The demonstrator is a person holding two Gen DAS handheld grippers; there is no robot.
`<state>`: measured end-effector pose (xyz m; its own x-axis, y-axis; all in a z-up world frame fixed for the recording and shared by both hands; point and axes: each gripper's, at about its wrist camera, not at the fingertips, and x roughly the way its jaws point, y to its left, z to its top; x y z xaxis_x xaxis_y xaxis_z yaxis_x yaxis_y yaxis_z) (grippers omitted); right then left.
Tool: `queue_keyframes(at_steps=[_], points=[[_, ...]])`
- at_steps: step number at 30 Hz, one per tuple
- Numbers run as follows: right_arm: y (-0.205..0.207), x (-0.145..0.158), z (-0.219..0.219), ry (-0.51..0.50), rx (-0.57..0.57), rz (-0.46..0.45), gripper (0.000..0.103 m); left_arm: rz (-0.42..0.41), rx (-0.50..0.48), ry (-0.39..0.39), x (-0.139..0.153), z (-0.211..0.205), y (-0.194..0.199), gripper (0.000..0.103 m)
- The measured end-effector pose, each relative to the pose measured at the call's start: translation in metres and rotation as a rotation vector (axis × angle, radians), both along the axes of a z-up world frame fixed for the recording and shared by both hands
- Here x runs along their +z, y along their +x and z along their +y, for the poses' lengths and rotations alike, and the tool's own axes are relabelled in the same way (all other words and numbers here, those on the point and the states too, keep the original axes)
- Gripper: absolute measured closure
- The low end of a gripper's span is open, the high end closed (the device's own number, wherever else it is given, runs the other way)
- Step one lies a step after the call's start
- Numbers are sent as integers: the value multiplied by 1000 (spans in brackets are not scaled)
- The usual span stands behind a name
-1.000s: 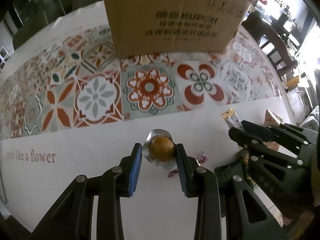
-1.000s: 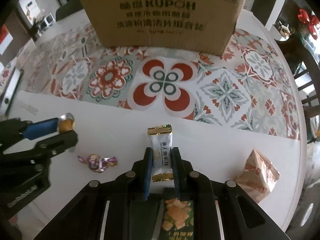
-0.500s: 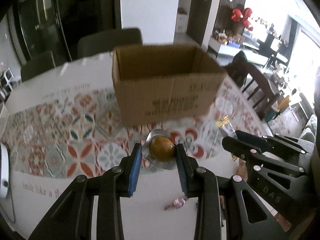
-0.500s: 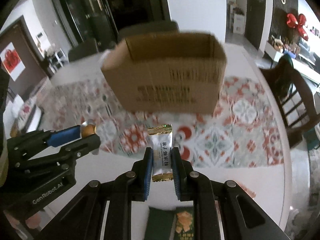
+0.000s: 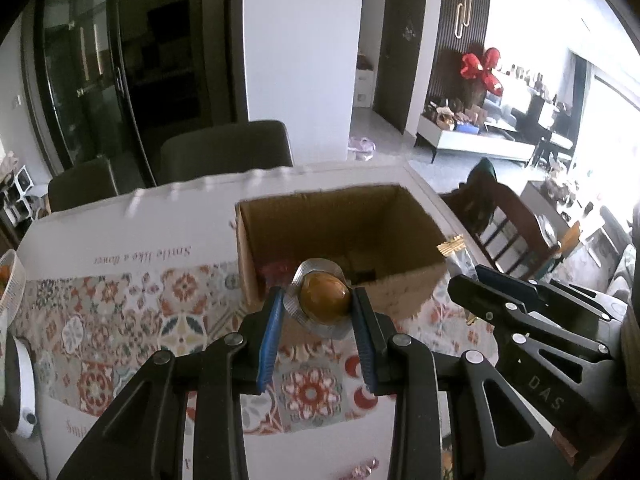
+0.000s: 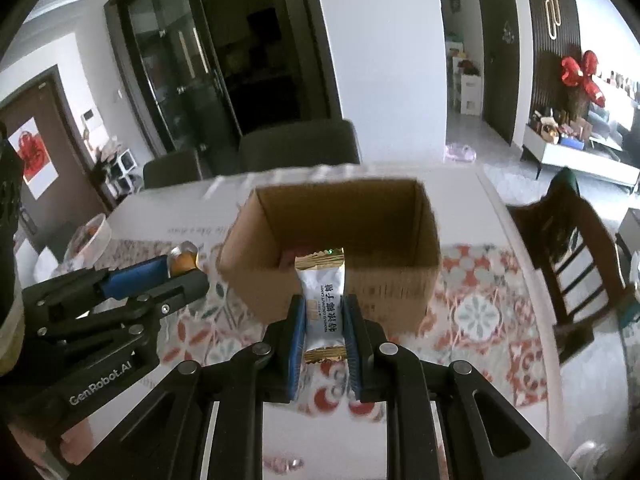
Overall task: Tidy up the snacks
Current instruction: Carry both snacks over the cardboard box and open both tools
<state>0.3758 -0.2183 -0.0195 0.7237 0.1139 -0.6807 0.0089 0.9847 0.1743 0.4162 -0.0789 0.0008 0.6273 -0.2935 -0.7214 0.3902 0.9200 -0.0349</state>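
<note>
An open cardboard box stands on the patterned table runner. My left gripper is shut on a brown egg-shaped snack in a silver foil pack, held high just in front of the box's near wall. It shows at the left of the right wrist view. My right gripper is shut on a white candy packet with gold ends, held high before the box's near wall. It shows at the right of the left wrist view. Something pink lies inside the box.
A small wrapped candy lies on the white tablecloth below the grippers. A bowl stands at the table's left. Dark chairs stand behind the table and a wooden chair at its right.
Both grippers have risen well above the table and moved toward the box, each still holding its snack. The box's open top and inside now show.
</note>
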Motion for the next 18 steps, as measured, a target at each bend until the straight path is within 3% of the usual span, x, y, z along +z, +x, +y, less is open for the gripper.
queue_keyframes(at_steps=[9, 18], points=[[45, 8, -13, 0, -4, 3, 83, 3, -7, 0, 6, -17, 45, 69], [90, -5, -27, -28, -14, 53, 83, 92, -39, 18, -16, -42, 102, 69]])
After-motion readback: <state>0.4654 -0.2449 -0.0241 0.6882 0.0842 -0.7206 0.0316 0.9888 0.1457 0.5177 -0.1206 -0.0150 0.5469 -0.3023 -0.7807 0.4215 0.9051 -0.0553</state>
